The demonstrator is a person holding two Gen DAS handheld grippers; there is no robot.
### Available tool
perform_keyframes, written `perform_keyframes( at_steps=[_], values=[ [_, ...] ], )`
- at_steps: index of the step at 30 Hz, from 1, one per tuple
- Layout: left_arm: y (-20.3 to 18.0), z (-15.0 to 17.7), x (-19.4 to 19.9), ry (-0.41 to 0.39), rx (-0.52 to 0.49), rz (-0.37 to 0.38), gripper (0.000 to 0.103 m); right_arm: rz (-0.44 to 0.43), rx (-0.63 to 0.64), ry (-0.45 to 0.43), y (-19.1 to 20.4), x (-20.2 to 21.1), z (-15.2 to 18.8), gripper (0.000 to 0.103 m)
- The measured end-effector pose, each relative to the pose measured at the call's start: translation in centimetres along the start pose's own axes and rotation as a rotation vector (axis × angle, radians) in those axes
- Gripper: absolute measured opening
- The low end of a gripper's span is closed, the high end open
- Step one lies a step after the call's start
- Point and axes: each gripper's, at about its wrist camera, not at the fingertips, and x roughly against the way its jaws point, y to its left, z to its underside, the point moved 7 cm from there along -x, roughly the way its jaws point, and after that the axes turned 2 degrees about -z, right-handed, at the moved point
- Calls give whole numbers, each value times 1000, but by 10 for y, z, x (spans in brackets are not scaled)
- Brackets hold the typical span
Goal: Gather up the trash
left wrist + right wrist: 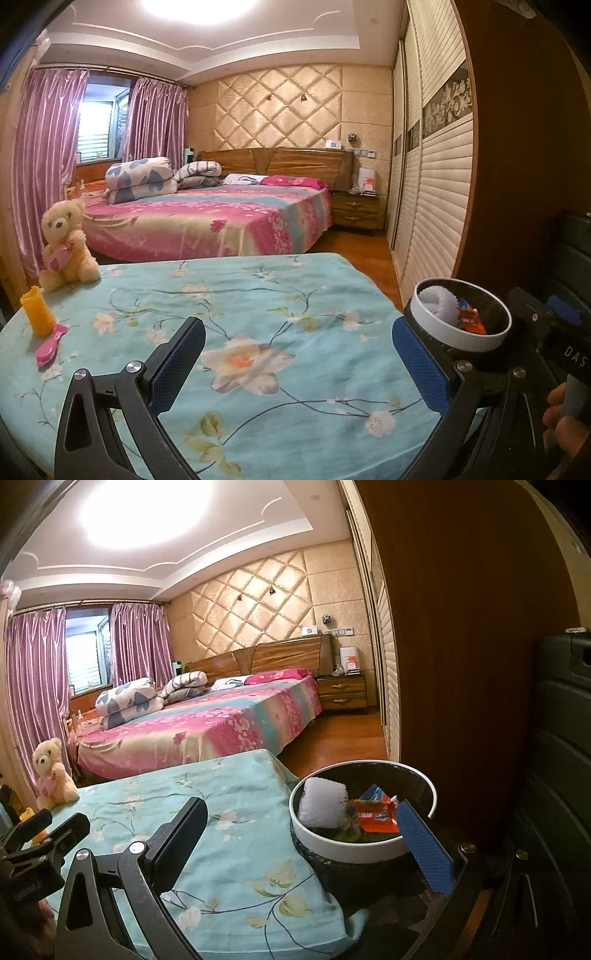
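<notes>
Trash sat in the white-rimmed bin [364, 843] w/ black liner, just off the right edge of the tabletop [258, 295]: a white crumpled wad [321, 805] on the left side, an orange-red snack wrapper [375, 814] beside it, some greenish bits under those. My left hand-held gripper [299, 365] hung over the floral teal cloth, jaws spread wide, nothing btwn the blue pads. My right hand-held gripper [303, 834] was also spread wide and empty; its right finger [424, 849] reached over the bin's near rim, its left finger over the cloth. In the left view the bin [461, 321] showed just past my left gripper's right finger.

Far left of the tabletop: a cream teddy bear [66, 247] sitting upright holding a pink heart, an orange-yellow plastic piece [37, 312] standing nearer me, a pink hairbrush [51, 345] lying just beside it. Behind, a bed [207, 221] w/ pink floral sheet and folded quilts.
</notes>
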Motion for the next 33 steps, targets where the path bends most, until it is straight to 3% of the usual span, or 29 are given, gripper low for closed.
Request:
perform_keyframes(
  at_steps=[33],
  values=[
    [7, 4, 1, -23, -45, -24, 102, -10, -1, 21, 2, 1, 8, 103]
  ],
)
